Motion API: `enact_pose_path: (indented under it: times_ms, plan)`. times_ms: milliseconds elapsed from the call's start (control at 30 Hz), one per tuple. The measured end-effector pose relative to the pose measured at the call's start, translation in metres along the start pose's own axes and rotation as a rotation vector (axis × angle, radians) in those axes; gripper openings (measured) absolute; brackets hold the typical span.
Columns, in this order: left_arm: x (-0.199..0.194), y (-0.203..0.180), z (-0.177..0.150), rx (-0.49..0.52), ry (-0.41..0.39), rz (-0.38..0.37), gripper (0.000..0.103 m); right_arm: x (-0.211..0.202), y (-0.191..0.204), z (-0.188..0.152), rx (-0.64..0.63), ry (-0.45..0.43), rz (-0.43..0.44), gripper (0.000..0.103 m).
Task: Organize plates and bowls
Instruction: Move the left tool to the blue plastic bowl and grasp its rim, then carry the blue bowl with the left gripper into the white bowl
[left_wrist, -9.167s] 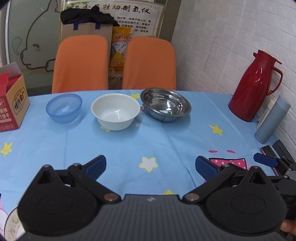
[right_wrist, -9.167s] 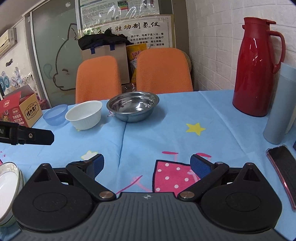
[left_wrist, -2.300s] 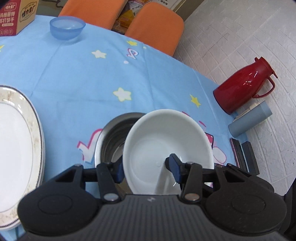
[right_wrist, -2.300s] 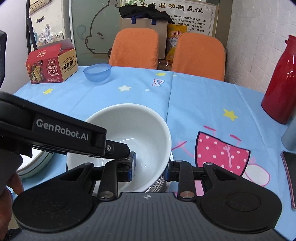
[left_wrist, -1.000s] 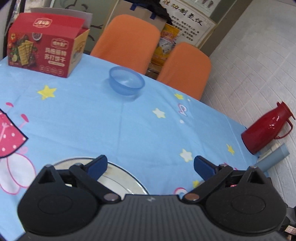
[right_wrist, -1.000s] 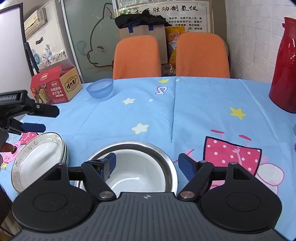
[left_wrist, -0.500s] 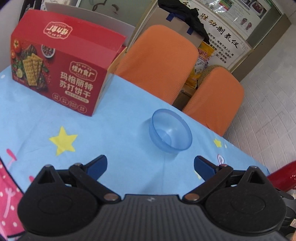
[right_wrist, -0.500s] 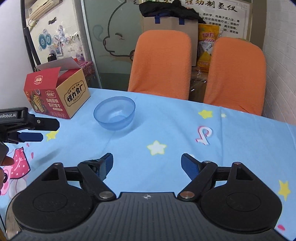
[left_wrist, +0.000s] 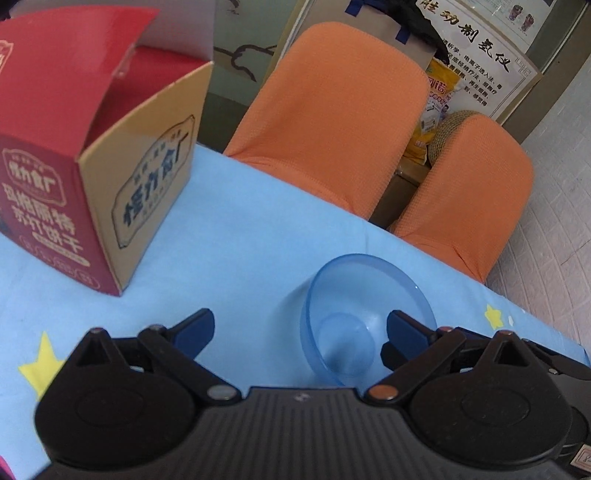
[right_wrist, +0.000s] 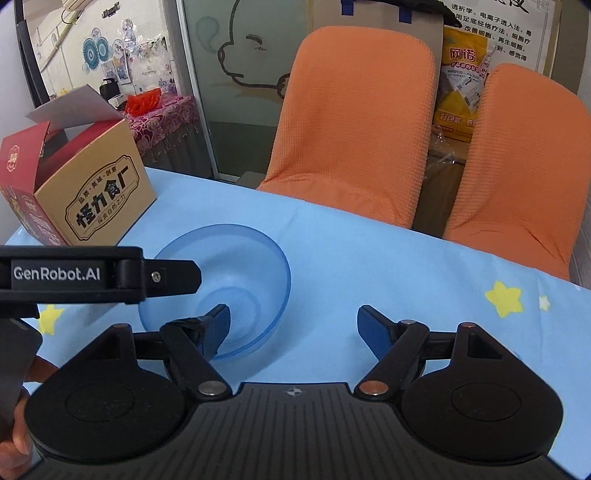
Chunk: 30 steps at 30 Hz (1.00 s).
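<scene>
- i have the left gripper (left_wrist: 299, 328) with its jaws spread wide, nothing between the blue pads; its right pad overlaps the blue bowl (left_wrist: 364, 317) at about 4 o'clock of the bowl, though i cannot tell if it touches.
- from the left wrist view the blue bowl stands upright on the blue star-print tablecloth (left_wrist: 229, 221), just ahead of the gripper and off toward its right finger.
- the red snack box (left_wrist: 85, 166) sits at 10 o'clock of the bowl, well apart from it, its top flap up.
- my right gripper (right_wrist: 293, 323) is spread wide too and holds nothing — its left pad lies over the bowl's (right_wrist: 221, 284) near side at about 6 o'clock, seeming to reach inside the rim, the right pad out over bare cloth at 3 o'clock of the bowl.
- in the right wrist view the left gripper's arm (right_wrist: 99, 275), with its genrobot.ai label, comes in from 9 o'clock, its tip over the bowl's left rim.
- two orange chairs (right_wrist: 354, 122) stand behind the table edge at 12 to 2 o'clock of the bowl.
- the snack box (right_wrist: 81, 192) shows here at 10 o'clock of the bowl — near, not touching.
</scene>
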<state>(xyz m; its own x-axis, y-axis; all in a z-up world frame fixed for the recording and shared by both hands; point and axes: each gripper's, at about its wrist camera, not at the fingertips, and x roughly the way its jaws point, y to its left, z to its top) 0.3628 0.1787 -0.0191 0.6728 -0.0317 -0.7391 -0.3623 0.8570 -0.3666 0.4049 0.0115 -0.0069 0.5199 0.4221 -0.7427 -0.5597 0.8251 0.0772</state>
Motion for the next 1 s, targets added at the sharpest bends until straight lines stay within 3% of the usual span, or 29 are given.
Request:
enact_pose_path:
  times_ms: [233,300,333,400,500,800,1000]
  plan:
    - [0.014,-0.008,0.003,0.049,0.028,-0.017,0.095,0.012,0.015,0.005,-0.034,-0.003,0.022,0.103]
    - [0.012,-0.008,0.004,0.072,0.027,-0.031,0.073,0.014,0.016,0.004,-0.032,0.000,0.022,0.101]
    - [0.012,-0.006,0.004,0.072,0.031,-0.046,0.070,0.017,0.017,0.003,-0.026,0.000,0.026,0.083]
    - [0.010,-0.003,0.002,0.070,0.032,-0.062,0.063,0.018,0.019,0.000,-0.019,-0.010,0.021,0.062]
    - [0.004,-0.002,-0.002,0.048,0.051,-0.101,0.059,0.013,0.024,-0.003,-0.008,-0.005,0.048,0.054]
    - [-0.070,-0.028,-0.027,0.081,-0.004,-0.168,0.058,-0.058,0.037,-0.011,-0.021,-0.037,0.004,0.054]
    - [-0.130,-0.058,-0.064,0.119,-0.038,-0.238,0.058,-0.128,0.042,-0.038,-0.042,-0.093,-0.056,0.058]
